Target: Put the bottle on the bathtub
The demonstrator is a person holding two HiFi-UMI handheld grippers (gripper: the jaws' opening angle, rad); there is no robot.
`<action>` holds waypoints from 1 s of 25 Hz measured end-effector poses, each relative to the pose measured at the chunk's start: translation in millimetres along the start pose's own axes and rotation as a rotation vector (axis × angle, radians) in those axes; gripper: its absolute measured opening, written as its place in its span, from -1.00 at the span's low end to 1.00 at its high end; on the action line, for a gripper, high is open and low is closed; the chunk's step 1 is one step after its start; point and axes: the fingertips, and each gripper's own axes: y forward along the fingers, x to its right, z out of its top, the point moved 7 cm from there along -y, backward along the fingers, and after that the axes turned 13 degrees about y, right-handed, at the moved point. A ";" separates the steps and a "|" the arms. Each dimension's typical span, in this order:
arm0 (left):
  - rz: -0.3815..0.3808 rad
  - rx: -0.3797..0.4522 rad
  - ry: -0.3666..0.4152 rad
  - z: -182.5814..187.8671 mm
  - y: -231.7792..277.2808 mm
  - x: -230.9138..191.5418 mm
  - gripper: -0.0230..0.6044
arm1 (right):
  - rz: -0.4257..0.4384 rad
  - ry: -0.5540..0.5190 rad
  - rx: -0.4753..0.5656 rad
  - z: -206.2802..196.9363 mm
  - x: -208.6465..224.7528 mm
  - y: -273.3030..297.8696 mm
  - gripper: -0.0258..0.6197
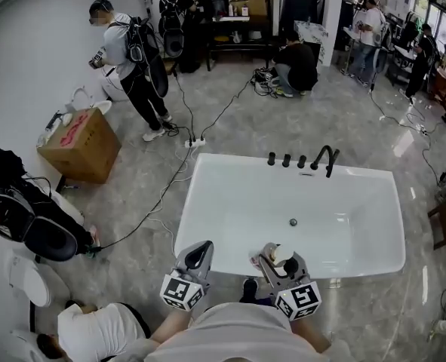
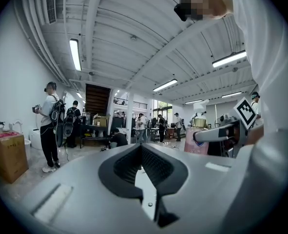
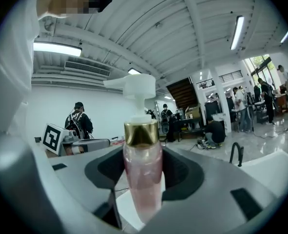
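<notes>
A clear pink bottle [image 3: 142, 184] with a gold collar and white pump head stands upright in my right gripper [image 3: 142, 165], which is shut on it. In the head view this gripper [image 1: 275, 259] holds the bottle [image 1: 283, 256] just above the near rim of the white bathtub [image 1: 230, 194]. My left gripper [image 1: 198, 255] hovers beside it over the tub's near left corner, fingers together and empty. In the left gripper view its dark pads [image 2: 129, 167] meet, and the bottle [image 2: 198, 139] shows off to the right. A black faucet [image 1: 327, 159] stands on the tub's far rim.
A cardboard box [image 1: 79, 145] and black bags [image 1: 26, 213] sit on the floor to the left. Cables and a power strip [image 1: 195, 142] run past the tub's far left corner. Several people stand or crouch at the back; one person [image 1: 94, 330] is low at my left.
</notes>
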 end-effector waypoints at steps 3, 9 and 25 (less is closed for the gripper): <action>0.005 0.021 -0.001 2.8 30.9 -10.0 -0.94 | -0.003 -0.008 -0.002 13.8 21.9 18.9 -0.25; -0.007 0.037 -0.009 3.1 57.1 -33.0 -0.94 | -0.031 0.002 -0.004 27.0 33.5 42.0 -0.25; -0.045 0.060 0.011 8.1 71.1 -100.8 -0.94 | -0.096 0.005 0.026 41.4 21.4 96.0 -0.25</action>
